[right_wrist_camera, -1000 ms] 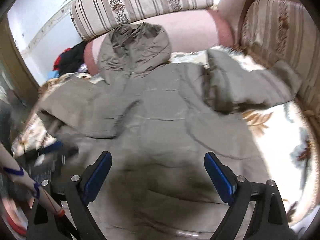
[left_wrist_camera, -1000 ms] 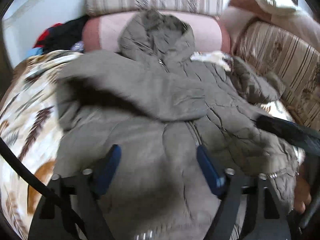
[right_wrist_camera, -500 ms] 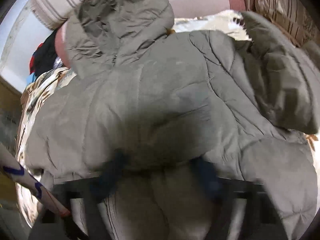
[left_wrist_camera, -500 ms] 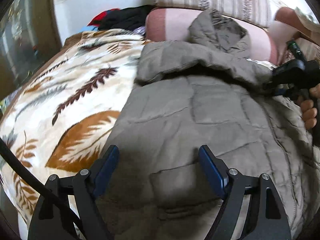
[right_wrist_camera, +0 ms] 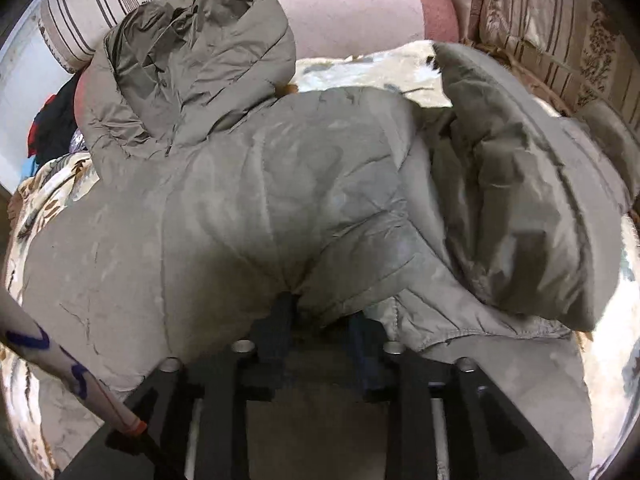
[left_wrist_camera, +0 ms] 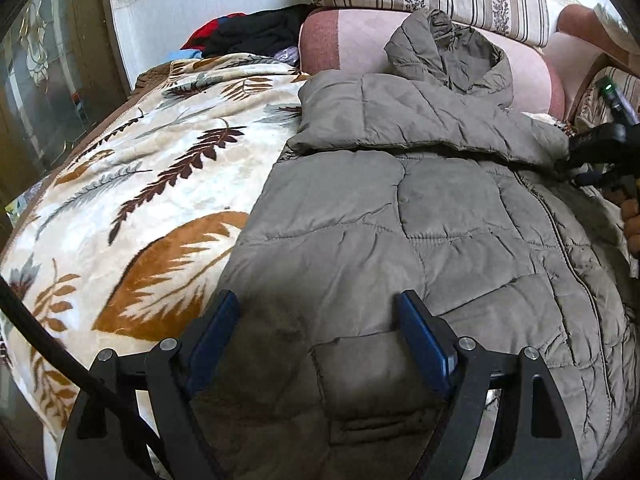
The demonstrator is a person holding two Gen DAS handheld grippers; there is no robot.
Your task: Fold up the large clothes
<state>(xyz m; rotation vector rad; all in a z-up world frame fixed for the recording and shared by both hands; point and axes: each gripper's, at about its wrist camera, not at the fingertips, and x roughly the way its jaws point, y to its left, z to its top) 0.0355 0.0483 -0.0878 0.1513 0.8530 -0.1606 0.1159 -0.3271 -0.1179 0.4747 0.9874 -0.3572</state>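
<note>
The puffy, soft olive-grey quilted hooded jacket [left_wrist_camera: 420, 216] lay on the leaf-patterned blanket [left_wrist_camera: 132, 208], right tongs [right_wrist_camera: 324, 320] clamped on its bunched, likely slippery fabric, left tongs [left_wrist_camera: 316, 336] apart above its hem.

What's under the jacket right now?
The grey puffer jacket lies on a leaf-print blanket, bare to its left. Its hood rests against a pink cushion. Whatever lies under the jacket's body is covered.
</note>
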